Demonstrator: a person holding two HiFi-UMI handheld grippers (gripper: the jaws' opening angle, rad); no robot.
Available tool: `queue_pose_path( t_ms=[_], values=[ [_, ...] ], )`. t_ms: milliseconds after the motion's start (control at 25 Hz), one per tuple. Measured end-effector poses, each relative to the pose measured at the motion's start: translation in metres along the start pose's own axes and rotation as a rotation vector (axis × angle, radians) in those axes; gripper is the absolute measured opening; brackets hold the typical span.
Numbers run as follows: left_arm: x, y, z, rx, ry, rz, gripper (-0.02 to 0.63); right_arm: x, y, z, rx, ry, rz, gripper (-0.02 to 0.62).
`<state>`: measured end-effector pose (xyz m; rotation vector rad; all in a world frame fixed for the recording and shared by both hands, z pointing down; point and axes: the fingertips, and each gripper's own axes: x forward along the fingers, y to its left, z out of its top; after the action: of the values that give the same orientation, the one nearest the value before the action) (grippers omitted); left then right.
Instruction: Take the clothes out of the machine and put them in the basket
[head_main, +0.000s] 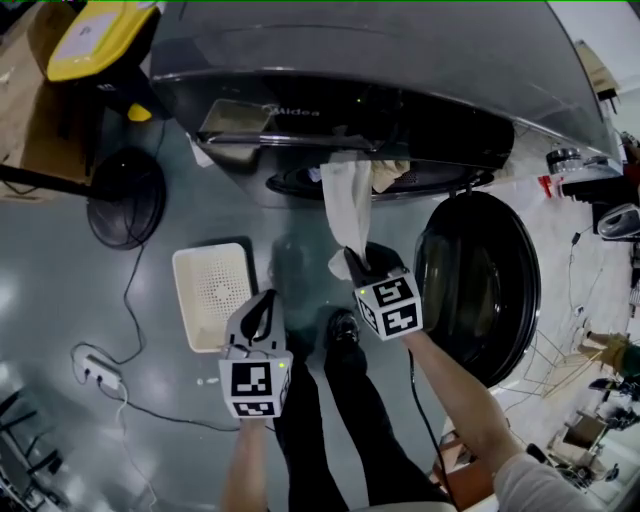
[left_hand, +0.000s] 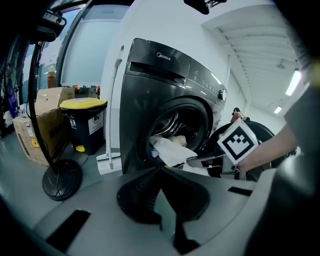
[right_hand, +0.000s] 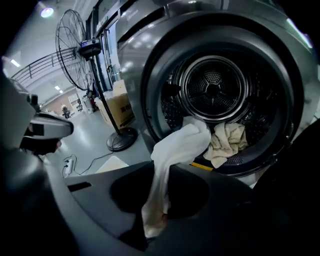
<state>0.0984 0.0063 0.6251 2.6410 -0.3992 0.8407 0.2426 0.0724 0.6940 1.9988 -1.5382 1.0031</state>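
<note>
Risks first. The basket sits on the floor at 9 o'clock from the left gripper, well apart from the drum mouth. A long cloth carried that way could trail on the floor or miss the rim. The left gripper has its jaws drawn together on nothing, so it gives no second hold.

At 2 o'clock from it, the right gripper has its jaws nipped narrow on the lower end of the white cloth. That is a small pinch and could slip. The cloth runs up toward 12 o'clock, and its far end lies over the lip of the machine. There it may catch, or pull the beige cloth out onto the floor.

Containers:
- **Basket:** only its perforated bottom shows.
- **Drum:** it holds the beige cloth at 5 o'clock of its opening, touching the white one.
- **Door:** the door stands open at 3 o'clock from the right gripper.
</note>
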Motion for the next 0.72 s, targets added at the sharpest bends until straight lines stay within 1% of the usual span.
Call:
queue_pose_path(
  t_ms=[200,320,560,720],
  values=[
    [-0.001,-0.004,0.005,-0.012,-0.006,0.005,0.018,-0.026,0.016,-0.006,0.011,-0.012,0.029,0.074],
    [-0.003,-0.006,0.006,-0.02,-0.008,0.005,0.018,-0.043,0.026,-0.008,-0.006,-0.021,0.036,0.074],
    [-0.005,-0.006,0.006,-0.027,-0.01,0.006,0.018,-0.078,0.043,-0.004,-0.016,-0.073,0.033,0.074],
    [-0.01,-0.007,0.005,-0.026,-0.007,0.006,0.018,-0.1,0.067,-0.005,-0.045,-0.081,0.065,0.074]
  ],
)
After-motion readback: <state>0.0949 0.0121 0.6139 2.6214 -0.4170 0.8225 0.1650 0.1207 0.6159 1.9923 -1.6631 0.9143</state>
